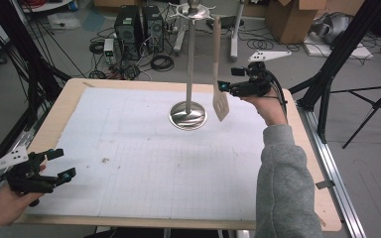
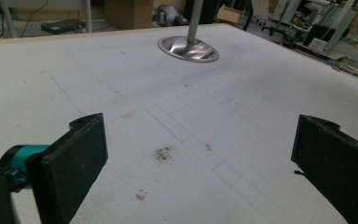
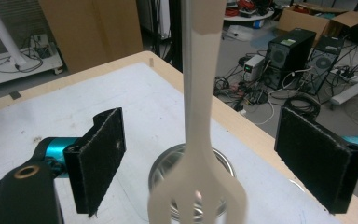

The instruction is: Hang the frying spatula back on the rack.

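The spatula [image 1: 218, 74] is hanging from the rack [image 1: 190, 64] on its own, so the right gripper [image 1: 226, 85] is standing with jaws apart around its handle, not touching. The left gripper [image 1: 54, 163] is idling, jaws wide, at the table's [image 1: 129, 148] near corner.

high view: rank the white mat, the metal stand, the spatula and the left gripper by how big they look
1. white mat, by far the largest.
2. metal stand, tallest thing on it.
3. spatula, hanging from the stand.
4. left gripper; it sits nearer the camera, so its rank against the spatula is unsure.

Wide-parted left tongs [image 2: 200, 163] above white gridded mat [image 2: 242, 116], steel stand base [image 2: 188, 48] beyond
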Demonstrator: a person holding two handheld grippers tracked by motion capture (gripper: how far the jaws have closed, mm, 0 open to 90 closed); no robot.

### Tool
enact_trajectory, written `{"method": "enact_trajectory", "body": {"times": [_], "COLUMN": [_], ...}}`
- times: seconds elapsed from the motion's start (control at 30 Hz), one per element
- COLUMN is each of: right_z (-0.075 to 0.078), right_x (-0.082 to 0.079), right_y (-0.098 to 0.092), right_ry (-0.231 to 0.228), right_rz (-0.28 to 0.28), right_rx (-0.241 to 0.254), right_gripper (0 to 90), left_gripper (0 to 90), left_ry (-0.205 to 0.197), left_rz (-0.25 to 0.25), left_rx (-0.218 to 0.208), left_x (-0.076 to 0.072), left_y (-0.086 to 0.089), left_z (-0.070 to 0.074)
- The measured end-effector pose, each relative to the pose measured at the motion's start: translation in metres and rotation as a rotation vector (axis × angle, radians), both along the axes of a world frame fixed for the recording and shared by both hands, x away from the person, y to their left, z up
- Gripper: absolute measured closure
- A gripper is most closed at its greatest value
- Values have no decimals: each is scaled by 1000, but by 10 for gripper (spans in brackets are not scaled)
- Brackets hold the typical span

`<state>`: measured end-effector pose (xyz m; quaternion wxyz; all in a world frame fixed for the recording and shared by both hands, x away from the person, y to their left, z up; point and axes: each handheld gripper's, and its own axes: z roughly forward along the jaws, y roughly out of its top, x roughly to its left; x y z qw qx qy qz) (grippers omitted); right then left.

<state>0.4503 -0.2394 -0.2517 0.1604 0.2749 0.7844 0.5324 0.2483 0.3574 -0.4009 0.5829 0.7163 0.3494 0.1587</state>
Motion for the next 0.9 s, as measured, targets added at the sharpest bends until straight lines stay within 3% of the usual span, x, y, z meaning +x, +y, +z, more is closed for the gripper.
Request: {"method": "enact_trajectory", "body": {"times": [0.17,0.9], "right_z": [-4,-13], "right_x": [-8,-34], "right_y": [2,-7], "right_ry": [-19,-54], "right_rz": [12,55], "right_rx": [7,5], "right_gripper": [153,153], "left_gripper": [40,40], "left_ry": [-25,-26], "left_rz": [4,7], "left_rx": [-9,6], "left_x": [3,4], "left_y": [-2,-4], "left_z": [3,3]}}
